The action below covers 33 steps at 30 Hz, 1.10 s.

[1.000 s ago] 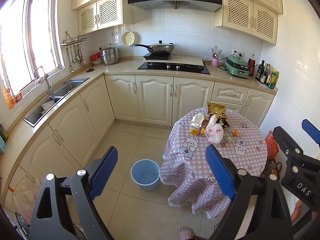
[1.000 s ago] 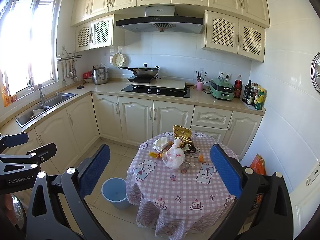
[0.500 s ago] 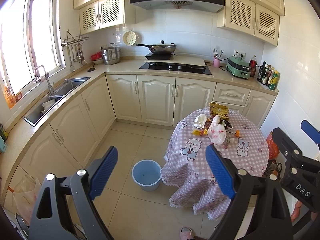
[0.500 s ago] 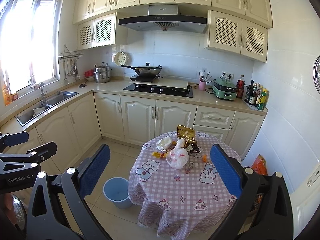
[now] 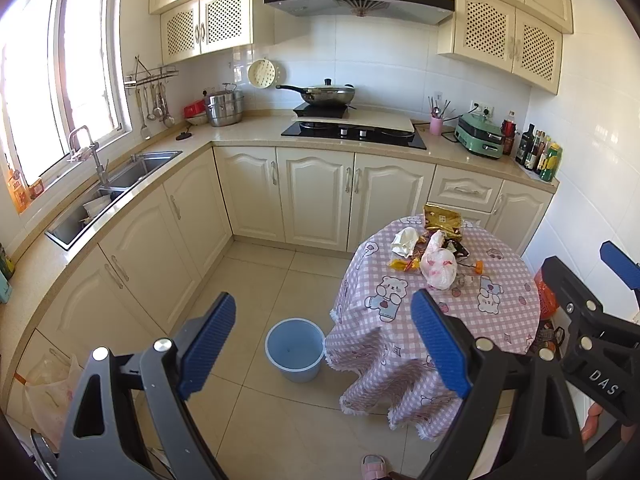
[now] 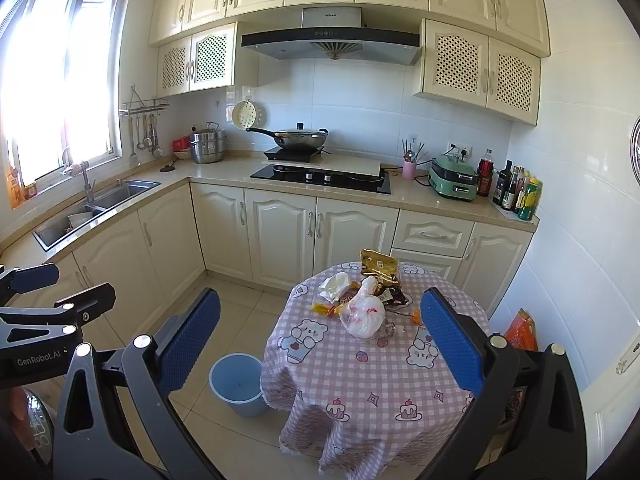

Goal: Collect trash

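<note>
Trash (image 6: 362, 300) lies heaped mid-worktop (image 6: 360, 376), a blue bucket (image 6: 238, 384) on the floor just beside it for dropping, while both tongs, left (image 5: 320, 344) and right (image 6: 320, 340), hang spread, empty, well short.

one bucket (image 5: 295, 349), one table (image 5: 504, 320), two hand-held grippers (image 5: 322, 348)

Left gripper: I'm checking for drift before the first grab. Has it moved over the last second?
Yes, slightly. In its own view the table and blue bucket have slid right and down within the picture, so the left gripper has turned a little left and upward.
</note>
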Each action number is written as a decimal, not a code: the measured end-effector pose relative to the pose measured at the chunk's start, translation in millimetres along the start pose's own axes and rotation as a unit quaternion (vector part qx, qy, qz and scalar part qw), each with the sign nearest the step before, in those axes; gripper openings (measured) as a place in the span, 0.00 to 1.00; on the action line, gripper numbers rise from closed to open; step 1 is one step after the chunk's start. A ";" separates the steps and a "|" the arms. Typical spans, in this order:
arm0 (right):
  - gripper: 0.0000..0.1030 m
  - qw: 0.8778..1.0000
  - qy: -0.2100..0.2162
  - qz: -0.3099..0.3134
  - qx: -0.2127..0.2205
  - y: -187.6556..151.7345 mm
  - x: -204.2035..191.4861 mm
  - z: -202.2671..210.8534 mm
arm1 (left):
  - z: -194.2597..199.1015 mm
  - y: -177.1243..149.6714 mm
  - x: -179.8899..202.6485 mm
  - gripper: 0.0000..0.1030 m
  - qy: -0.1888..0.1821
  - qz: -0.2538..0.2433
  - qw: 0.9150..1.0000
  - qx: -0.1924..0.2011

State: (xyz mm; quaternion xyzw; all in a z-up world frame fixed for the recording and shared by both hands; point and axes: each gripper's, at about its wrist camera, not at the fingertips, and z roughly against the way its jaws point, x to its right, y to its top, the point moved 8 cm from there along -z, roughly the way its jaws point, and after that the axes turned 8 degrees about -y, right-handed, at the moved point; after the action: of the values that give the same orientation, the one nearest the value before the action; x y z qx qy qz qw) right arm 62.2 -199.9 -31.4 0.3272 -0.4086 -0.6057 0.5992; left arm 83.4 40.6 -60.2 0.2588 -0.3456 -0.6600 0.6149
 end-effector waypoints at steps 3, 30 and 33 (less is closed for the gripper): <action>0.94 1.000 0.001 -0.001 -0.002 -0.2 -3.7 -1.8 | -1.9 -0.9 -1.7 0.85 -0.001 0.000 1.000 -0.001; 0.94 0.998 0.005 -0.035 -0.057 -19.0 2.1 -71.8 | -84.8 -4.4 -5.6 0.85 -0.009 -0.005 0.998 -0.068; 0.94 0.997 -0.006 -0.041 -0.070 -25.1 18.5 -97.9 | -115.8 -4.2 6.1 0.85 -0.016 -0.006 0.996 -0.091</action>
State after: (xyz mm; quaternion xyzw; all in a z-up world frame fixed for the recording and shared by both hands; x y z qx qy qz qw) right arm 136.2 -229.6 -96.2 0.2972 -0.3549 -0.6585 0.5934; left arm 168.8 18.6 -135.6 0.1932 -0.2922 -0.6963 0.6265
